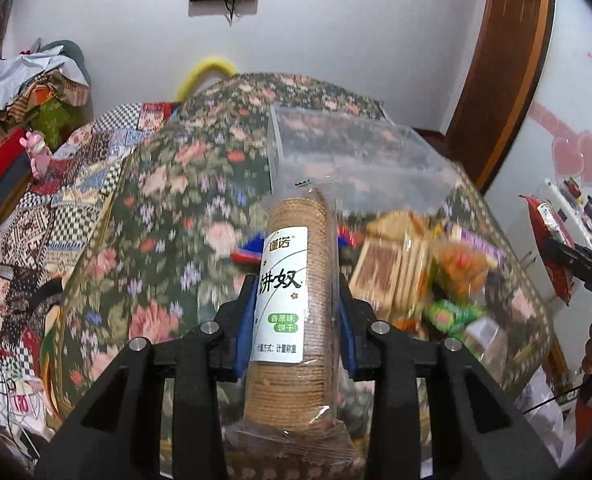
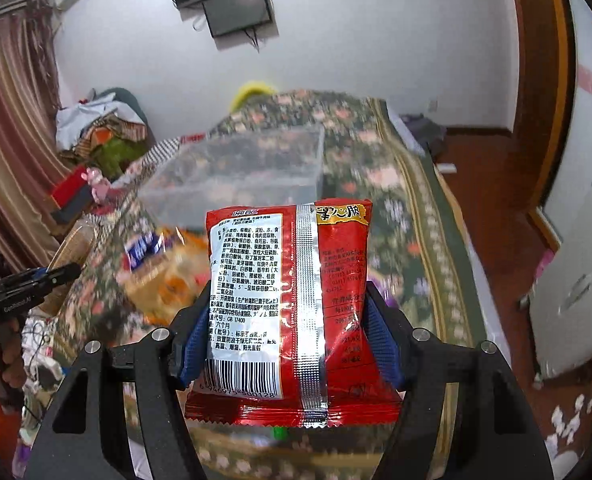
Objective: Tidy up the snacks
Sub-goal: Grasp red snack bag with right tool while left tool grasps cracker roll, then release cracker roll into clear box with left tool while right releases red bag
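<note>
Carrying two snacks at once, I judge: both picked up, neither yet put away.

Left wrist view: my left gripper (image 1: 296, 312) is clamped on a sleeve of biscuits (image 1: 291, 300), blue pads pressing its two sides. The sleeve stands between the fingers with its long axis running away from the camera, far end toward the clear plastic box (image 1: 356, 152) on the flowered cloth (image 1: 167, 184). White label faces up at me. A loose heap of other snacks (image 1: 428, 272) lies on the cloth just right of the sleeve, near the box. At the right edge my right gripper (image 1: 576, 268) shows with the red packet (image 1: 548, 240).

Right wrist view: the right gripper (image 2: 287, 336) is closed on the red packet (image 2: 291, 312), pads squeezing its left and right edges. The packet's back seam faces me, long axis along the fingers, top edge toward the box (image 2: 239, 176), which sits beyond and looks empty, though the blur leaves me unsure. The left gripper (image 2: 31, 280) is at the left edge.

Next move, as I judge: carry each forward over the box rim, lower in, then release. The sleeve wants to go in lengthwise; the soft packet may crumple.
</note>
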Available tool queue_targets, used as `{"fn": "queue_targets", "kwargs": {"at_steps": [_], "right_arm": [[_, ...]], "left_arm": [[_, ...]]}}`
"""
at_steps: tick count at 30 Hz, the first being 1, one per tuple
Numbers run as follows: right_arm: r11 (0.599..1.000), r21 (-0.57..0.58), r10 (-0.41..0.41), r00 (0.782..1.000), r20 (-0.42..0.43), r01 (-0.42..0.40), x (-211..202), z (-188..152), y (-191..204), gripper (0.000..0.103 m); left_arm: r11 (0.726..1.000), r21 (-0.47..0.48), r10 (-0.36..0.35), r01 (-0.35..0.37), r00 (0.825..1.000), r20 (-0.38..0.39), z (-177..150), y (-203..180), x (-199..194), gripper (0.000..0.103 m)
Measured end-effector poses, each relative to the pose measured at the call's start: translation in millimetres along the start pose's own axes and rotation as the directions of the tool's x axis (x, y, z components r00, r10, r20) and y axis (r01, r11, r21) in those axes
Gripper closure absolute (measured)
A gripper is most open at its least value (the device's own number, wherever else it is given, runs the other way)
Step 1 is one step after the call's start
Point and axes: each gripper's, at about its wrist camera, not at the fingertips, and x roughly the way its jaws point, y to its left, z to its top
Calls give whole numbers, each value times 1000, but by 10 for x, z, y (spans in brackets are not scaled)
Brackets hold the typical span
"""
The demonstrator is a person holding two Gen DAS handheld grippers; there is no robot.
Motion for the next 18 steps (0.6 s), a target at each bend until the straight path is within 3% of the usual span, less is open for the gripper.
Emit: {"fn": "queue_targets", "kwargs": {"at_steps": [10, 18], "right_arm": [[998, -34, 52, 992, 112, -49, 180, 473, 224, 38], [996, -67, 66, 985, 157, -56, 332, 755, 288, 38]], "left_arm": [[999, 2, -34, 34, 996, 85, 601, -90, 95, 68], [1000, 9, -31, 30, 996, 85, 1004, -108, 369, 68]]}}
